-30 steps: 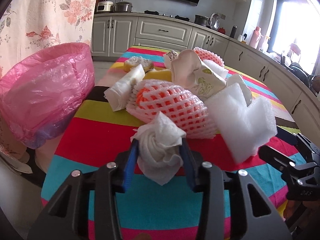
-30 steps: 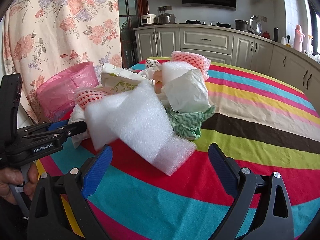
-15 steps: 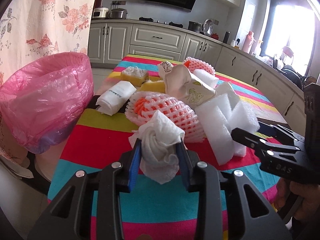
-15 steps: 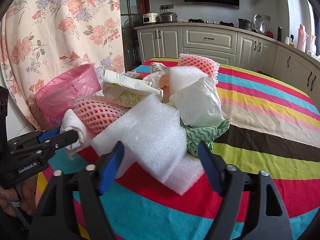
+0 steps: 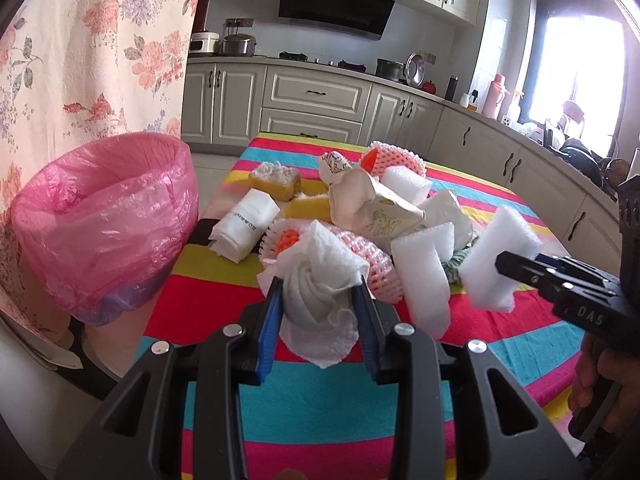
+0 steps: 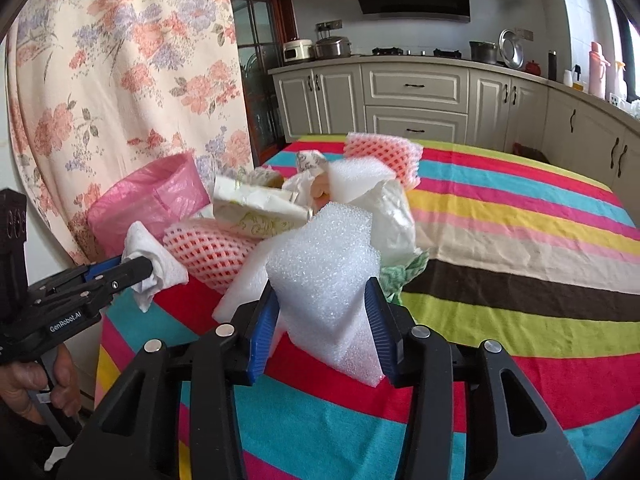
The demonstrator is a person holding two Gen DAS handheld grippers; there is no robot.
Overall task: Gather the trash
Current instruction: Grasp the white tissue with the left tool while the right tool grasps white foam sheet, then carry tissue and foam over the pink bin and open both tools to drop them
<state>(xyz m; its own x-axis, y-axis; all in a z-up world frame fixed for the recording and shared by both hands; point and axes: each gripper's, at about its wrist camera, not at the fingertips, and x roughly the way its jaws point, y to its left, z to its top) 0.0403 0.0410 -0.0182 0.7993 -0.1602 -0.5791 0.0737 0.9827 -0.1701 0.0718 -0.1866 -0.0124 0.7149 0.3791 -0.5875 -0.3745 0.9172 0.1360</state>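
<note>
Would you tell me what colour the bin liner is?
Pink; the bin liner shows best in the left wrist view.

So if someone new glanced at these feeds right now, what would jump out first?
Probably the bright striped tablecloth heaped with trash, and both grippers already loaded: the left gripper is shut on a crumpled paper towel, the right gripper on a white foam sheet. Next, the pink-lined trash bin standing off the table's left edge.

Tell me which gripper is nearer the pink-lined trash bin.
Left. The left gripper, shut on a crumpled tissue, sits beside the pink-lined trash bin; the right gripper, clamping white foam, is farther away.
</note>
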